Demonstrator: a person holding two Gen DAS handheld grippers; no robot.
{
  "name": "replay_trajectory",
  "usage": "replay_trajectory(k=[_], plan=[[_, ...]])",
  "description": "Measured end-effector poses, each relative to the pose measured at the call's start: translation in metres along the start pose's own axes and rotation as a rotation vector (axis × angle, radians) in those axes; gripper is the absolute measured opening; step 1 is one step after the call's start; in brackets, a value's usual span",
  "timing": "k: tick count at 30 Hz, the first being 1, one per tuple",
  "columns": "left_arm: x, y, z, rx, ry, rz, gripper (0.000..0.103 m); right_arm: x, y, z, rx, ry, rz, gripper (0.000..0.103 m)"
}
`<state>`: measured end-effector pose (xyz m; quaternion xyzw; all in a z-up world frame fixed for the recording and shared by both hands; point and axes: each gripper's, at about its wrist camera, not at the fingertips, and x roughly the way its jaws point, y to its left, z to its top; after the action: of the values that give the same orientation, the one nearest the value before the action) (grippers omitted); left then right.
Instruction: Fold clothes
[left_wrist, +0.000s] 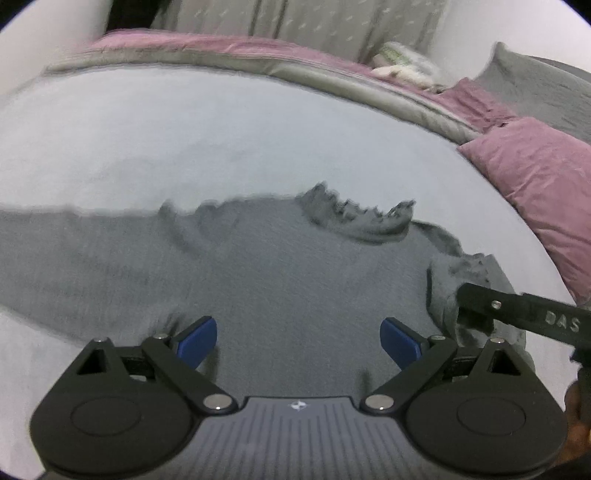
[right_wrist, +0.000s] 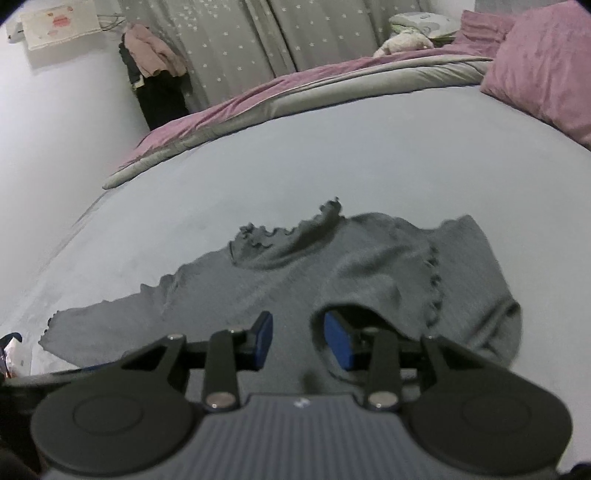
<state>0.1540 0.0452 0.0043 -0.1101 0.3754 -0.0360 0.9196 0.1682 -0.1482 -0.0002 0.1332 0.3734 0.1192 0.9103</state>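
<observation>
Your left gripper (left_wrist: 298, 341) has its blue pads (left_wrist: 197, 341) spread wide over the body of the grey sweater (left_wrist: 258, 266), with nothing between them. Your right gripper (right_wrist: 298, 338) is parted a modest way; grey fabric lies in the gap between its pads, and a fold of sleeve curls over the right-hand pad (right_wrist: 338, 343), partly hiding it, so you cannot tell whether that pad touches the cloth. In the left wrist view only one black finger of the right gripper reaches in from the right edge, and the folded sleeve (left_wrist: 469, 284) behind it is blurred. The sweater's lower hem is hidden behind both gripper bodies, and the outstretched sleeve (left_wrist: 55, 251) is cut off at the left edge of the left wrist view. The sweater lies flat, its frilled collar (left_wrist: 358, 218) pointing away from you and its long axis running across, along that sleeve. It rests on a pale bedsheet (right_wrist: 369, 155). Beyond lie a pink and grey duvet (right_wrist: 295, 88), a pink pillow (right_wrist: 543, 70), starred grey curtains (right_wrist: 240, 40) and clothes hanging in the corner (right_wrist: 155, 70).
</observation>
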Motion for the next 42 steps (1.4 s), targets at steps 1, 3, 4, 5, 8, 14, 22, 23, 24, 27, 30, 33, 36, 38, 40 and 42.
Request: replay_trajectory(k=[1, 3, 4, 5, 8, 14, 22, 23, 24, 27, 30, 33, 36, 38, 40, 42], plan=[[0.002, -0.002, 0.004, 0.037, -0.029, -0.004, 0.096, 0.004, 0.0, 0.004, -0.008, -0.002, 0.007, 0.034], [0.01, -0.004, 0.012, 0.107, -0.067, -0.013, 0.096, 0.012, -0.001, 0.012, -0.023, -0.006, 0.021, 0.034], [0.016, -0.004, 0.017, 0.135, -0.077, -0.018, 0.095, 0.018, -0.003, 0.017, -0.024, -0.009, 0.028, 0.034], [0.024, -0.003, 0.024, 0.155, -0.077, -0.027, 0.095, 0.023, -0.006, 0.021, -0.025, -0.011, 0.035, 0.034], [0.047, 0.001, 0.044, 0.213, -0.076, -0.052, 0.092, 0.043, -0.014, 0.038, -0.048, -0.006, 0.048, 0.034], [0.092, 0.009, 0.071, 0.324, -0.081, -0.093, 0.088, 0.083, -0.034, 0.066, -0.188, 0.007, 0.044, 0.035], [0.13, 0.021, 0.079, 0.327, -0.049, -0.224, 0.078, 0.119, -0.059, 0.081, -0.309, 0.023, 0.1, 0.054], [0.133, 0.02, 0.08, 0.326, -0.052, -0.232, 0.077, 0.122, -0.061, 0.082, -0.315, 0.024, 0.116, 0.054], [0.136, 0.02, 0.08, 0.326, -0.055, -0.238, 0.075, 0.127, -0.064, 0.081, -0.317, 0.025, 0.126, 0.054], [0.141, 0.017, 0.081, 0.319, -0.066, -0.243, 0.057, 0.139, -0.069, 0.076, -0.314, 0.017, 0.136, 0.055], [0.143, 0.023, 0.083, 0.262, -0.069, -0.278, 0.022, 0.142, -0.069, 0.073, -0.319, -0.011, 0.147, 0.048], [0.147, 0.035, 0.085, 0.174, -0.058, -0.308, 0.011, 0.142, -0.067, 0.07, -0.336, -0.024, 0.159, 0.023], [0.141, 0.045, 0.084, 0.106, -0.1, -0.305, 0.01, 0.139, -0.061, 0.066, -0.357, -0.043, 0.15, 0.012], [0.137, 0.05, 0.083, 0.074, -0.134, -0.292, 0.01, 0.135, -0.059, 0.065, -0.361, -0.071, 0.118, 0.011], [0.139, 0.051, 0.082, 0.063, -0.139, -0.27, 0.01, 0.13, -0.061, 0.064, -0.338, -0.093, 0.082, 0.01], [0.148, 0.049, 0.08, 0.073, -0.109, -0.238, 0.011, 0.132, -0.062, 0.063, -0.328, -0.088, 0.055, 0.01]])
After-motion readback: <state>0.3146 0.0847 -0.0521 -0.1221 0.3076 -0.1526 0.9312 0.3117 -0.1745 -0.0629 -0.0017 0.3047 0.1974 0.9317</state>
